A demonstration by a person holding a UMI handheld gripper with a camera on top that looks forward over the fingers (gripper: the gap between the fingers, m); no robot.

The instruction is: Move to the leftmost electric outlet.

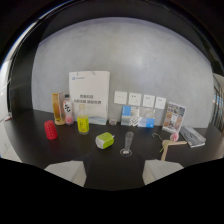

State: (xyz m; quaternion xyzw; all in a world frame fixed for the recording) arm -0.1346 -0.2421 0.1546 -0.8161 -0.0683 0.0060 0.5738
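The gripper [111, 172] is open, its two pale fingers [67, 171] apart with nothing between them, held above the near part of a dark table [30, 132]. The outlets sit in a row on the grey wall [150, 65] well beyond the fingers, and the leftmost outlet [120, 97] is almost straight ahead, just right of a white paper bag [89, 92] with printed text. Three more wall plates [147, 100] follow to its right. Just ahead of the fingers stand a green box [104, 140] and a clear glass [128, 142]. Farther off to the left are a red cup [50, 129], a tall amber bottle [58, 109], a small bottle [67, 110] and a yellow-green jar [83, 124]. To the right lie a wooden hanger [169, 145] and a booklet [192, 136], with a picture card [174, 116] standing behind.
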